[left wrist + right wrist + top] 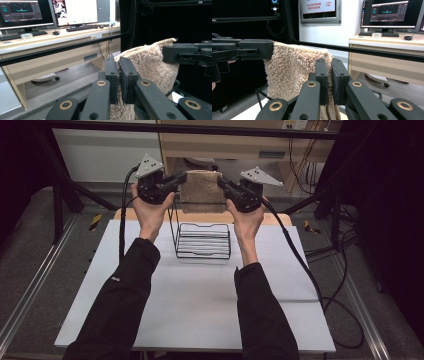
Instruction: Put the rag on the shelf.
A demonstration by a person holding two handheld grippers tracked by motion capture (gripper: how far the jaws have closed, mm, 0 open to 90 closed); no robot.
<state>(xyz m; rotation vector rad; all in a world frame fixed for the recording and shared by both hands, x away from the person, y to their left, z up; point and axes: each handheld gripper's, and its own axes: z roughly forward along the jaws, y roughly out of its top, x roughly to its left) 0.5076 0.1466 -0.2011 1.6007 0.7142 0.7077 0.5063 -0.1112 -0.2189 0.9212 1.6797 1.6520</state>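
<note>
I am holding the beige towel [202, 190] stretched in the air above the far edge of the white surface [190, 305]; the left tongs [181, 178] and right tongs [223, 184] are each pinching one top corner; I am judging it should go down evenly over the wire rack [203, 240], both corners level.

- Right gripper [331, 82]: two black jaws rising from the bottom edge, closed on the near top corner of the towel; fabric pinched between them
- Towel [294, 70]: beige, fluffy pile; hanging down, top edge stretched level
- Left gripper [265, 51]: entering from the left edge, black, clamped on the towel's far top corner
- Black bar [374, 52]: running behind the towel, sloping down to the right
- Desk [387, 45]: pale wood, at right; carries a monitor [390, 13], keyboard [378, 34], mouse [408, 37]
- Wall screen [319, 10]: top centre; red header
</note>
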